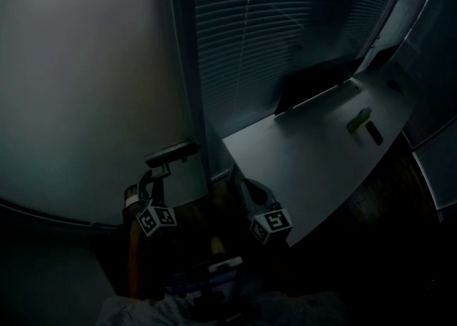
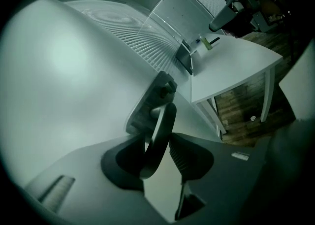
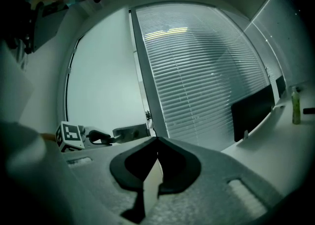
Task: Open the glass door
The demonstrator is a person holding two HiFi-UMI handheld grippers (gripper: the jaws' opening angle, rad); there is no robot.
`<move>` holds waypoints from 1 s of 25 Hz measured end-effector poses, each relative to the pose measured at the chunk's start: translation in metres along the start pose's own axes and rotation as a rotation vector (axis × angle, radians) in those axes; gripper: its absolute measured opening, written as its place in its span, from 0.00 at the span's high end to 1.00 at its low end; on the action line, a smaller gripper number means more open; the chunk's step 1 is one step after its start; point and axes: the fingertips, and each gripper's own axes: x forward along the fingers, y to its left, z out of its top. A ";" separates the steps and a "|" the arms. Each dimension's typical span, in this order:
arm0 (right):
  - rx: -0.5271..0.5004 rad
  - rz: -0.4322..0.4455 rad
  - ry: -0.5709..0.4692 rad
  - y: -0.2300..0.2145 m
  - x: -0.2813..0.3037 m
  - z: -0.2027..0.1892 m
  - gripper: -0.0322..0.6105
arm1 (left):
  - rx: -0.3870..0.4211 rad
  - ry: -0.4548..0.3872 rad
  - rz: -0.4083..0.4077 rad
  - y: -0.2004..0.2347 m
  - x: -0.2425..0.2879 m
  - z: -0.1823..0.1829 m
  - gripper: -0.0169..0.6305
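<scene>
Only the black-and-white square markers give any print: one cube (image 1: 156, 219) on the left gripper (image 1: 160, 171) and one cube (image 1: 271, 224) on the right gripper (image 1: 243, 185), their patterns plain in the head view. A small pale label (image 2: 239, 155) sits on the left gripper's body, too small to read.

The frosted glass door (image 1: 93, 89) fills the left of the head view, with its dark frame (image 1: 191, 75) beside a slatted blind (image 1: 271, 32). The door handle (image 1: 173, 152), a dark lever, juts out low on the door near that frame. The left gripper reaches up to it. Its own view shows the lever lying between the two jaws, close against the left one, with a light gap to the right one, so the jaws stand apart around the handle and are not clamped on it.

The right gripper hangs just right of the frame, off the door and apart from the handle, near the corner of a pale desk (image 1: 307, 167). In its own view the jaw tips meet with nothing between them. On the desk stand a dark monitor (image 1: 314, 82) and a small green thing (image 1: 359, 119)
</scene>
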 end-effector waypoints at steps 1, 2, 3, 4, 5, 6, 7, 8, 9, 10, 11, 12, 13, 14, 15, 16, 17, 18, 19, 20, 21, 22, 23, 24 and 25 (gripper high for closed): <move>-0.009 -0.002 -0.004 -0.001 -0.001 -0.004 0.95 | 0.002 -0.003 0.001 -0.003 0.000 -0.001 0.73; -0.011 -0.006 -0.007 -0.002 -0.003 -0.008 0.95 | 0.003 -0.007 0.003 -0.007 0.000 -0.003 0.73; -0.011 -0.009 -0.007 -0.002 -0.006 -0.010 0.95 | 0.005 -0.010 0.004 -0.010 0.000 -0.003 0.73; -0.012 -0.012 -0.007 0.000 -0.009 -0.009 0.95 | 0.006 -0.013 0.004 -0.012 -0.002 -0.003 0.73; -0.011 -0.016 -0.006 0.001 -0.013 -0.009 0.95 | 0.006 -0.015 0.002 -0.014 -0.005 -0.003 0.73; -0.009 -0.021 -0.006 0.001 -0.017 -0.009 0.95 | 0.008 -0.017 -0.002 -0.015 -0.008 -0.002 0.73; -0.008 -0.023 -0.008 0.003 -0.021 -0.007 0.95 | 0.010 -0.019 -0.004 -0.015 -0.012 -0.002 0.73; -0.011 -0.023 -0.011 0.006 -0.024 -0.003 0.95 | 0.013 -0.022 -0.005 -0.016 -0.015 -0.001 0.73; -0.016 -0.023 -0.014 0.009 -0.027 -0.001 0.95 | 0.016 -0.025 -0.006 -0.016 -0.017 0.000 0.73; -0.020 -0.024 -0.016 0.012 -0.029 0.000 0.95 | 0.017 -0.029 -0.007 -0.017 -0.019 0.000 0.73; -0.023 -0.025 -0.018 0.013 -0.032 0.000 0.95 | 0.019 -0.033 -0.009 -0.019 -0.020 0.000 0.73; -0.026 -0.028 -0.020 0.015 -0.035 -0.001 0.95 | 0.020 -0.036 -0.013 -0.022 -0.022 0.000 0.73; -0.029 -0.030 -0.022 0.016 -0.038 -0.004 0.95 | 0.022 -0.039 -0.018 -0.025 -0.025 -0.001 0.73; -0.033 -0.033 -0.026 0.016 -0.041 -0.007 0.95 | 0.025 -0.042 -0.022 -0.029 -0.027 -0.003 0.73; -0.035 -0.036 -0.030 0.017 -0.045 -0.010 0.95 | 0.028 -0.045 -0.026 -0.033 -0.028 -0.005 0.73; -0.036 -0.036 -0.033 0.021 -0.048 -0.010 0.95 | 0.030 -0.048 -0.028 -0.037 -0.031 -0.006 0.73; -0.037 -0.035 -0.035 0.026 -0.051 -0.009 0.95 | 0.031 -0.051 -0.030 -0.039 -0.034 -0.007 0.73; -0.040 -0.035 -0.036 0.031 -0.055 -0.008 0.95 | 0.032 -0.055 -0.032 -0.040 -0.038 -0.006 0.73; -0.042 -0.037 -0.036 0.035 -0.059 -0.007 0.95 | 0.033 -0.058 -0.034 -0.041 -0.042 -0.006 0.73; -0.043 -0.040 -0.036 0.037 -0.063 -0.007 0.95 | 0.034 -0.061 -0.037 -0.042 -0.045 -0.006 0.73; -0.042 -0.045 -0.036 0.039 -0.067 -0.008 0.95 | 0.035 -0.064 -0.043 -0.044 -0.048 -0.005 0.73; -0.040 -0.051 -0.036 0.040 -0.071 -0.008 0.95 | 0.037 -0.066 -0.049 -0.044 -0.049 -0.004 0.73; -0.040 -0.057 -0.036 0.041 -0.074 -0.007 0.95 | 0.038 -0.069 -0.056 -0.045 -0.050 -0.003 0.73; -0.039 -0.063 -0.035 0.042 -0.077 -0.006 0.95 | 0.039 -0.071 -0.062 -0.045 -0.052 -0.001 0.73; -0.037 -0.069 -0.036 0.044 -0.080 -0.005 0.95 | 0.042 -0.074 -0.067 -0.045 -0.055 -0.001 0.73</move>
